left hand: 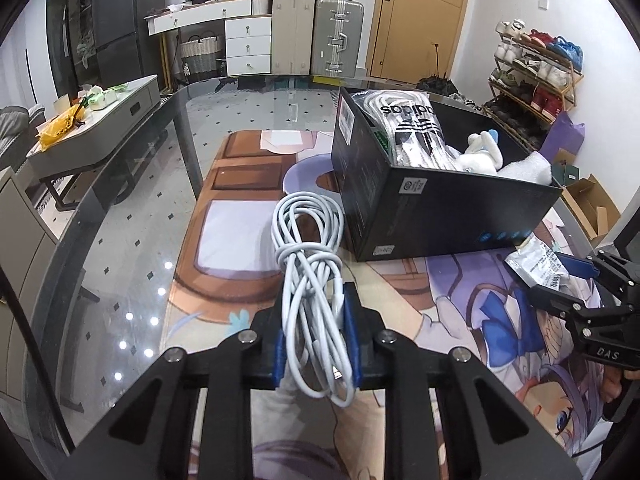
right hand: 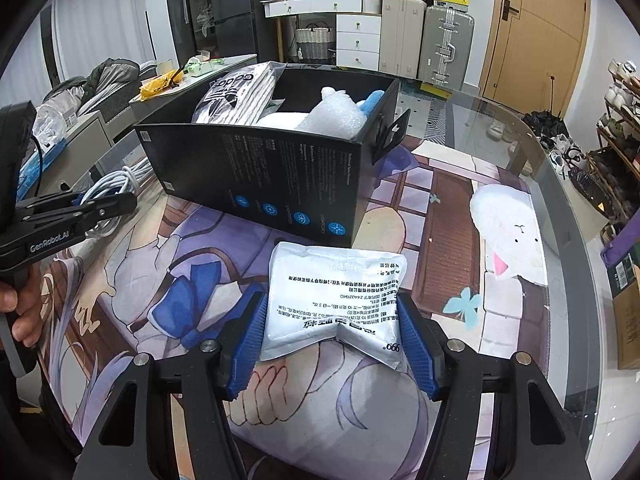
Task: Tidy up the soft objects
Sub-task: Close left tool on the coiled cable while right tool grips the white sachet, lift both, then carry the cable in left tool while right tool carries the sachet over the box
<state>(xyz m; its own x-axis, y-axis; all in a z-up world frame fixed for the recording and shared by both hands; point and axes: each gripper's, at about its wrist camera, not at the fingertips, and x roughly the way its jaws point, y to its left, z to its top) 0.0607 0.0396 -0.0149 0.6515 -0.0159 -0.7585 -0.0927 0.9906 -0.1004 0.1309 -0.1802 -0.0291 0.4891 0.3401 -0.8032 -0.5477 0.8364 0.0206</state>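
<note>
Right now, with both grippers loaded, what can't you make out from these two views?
- Floor of the black box: hidden in both views by the adidas bag, plush toy and foam wrap.
- Cable bundle: its lower end is covered by the left gripper.
- Silver pouch: print too small; in the left wrist view the right gripper hides part of it.

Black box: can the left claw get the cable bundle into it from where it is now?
Probably yes. The left claw is shut on the white cable bundle, and the black box stands just ahead to its right, top open. Nothing lies between them; free room inside looks tight beside the packet, plush and foam.
</note>
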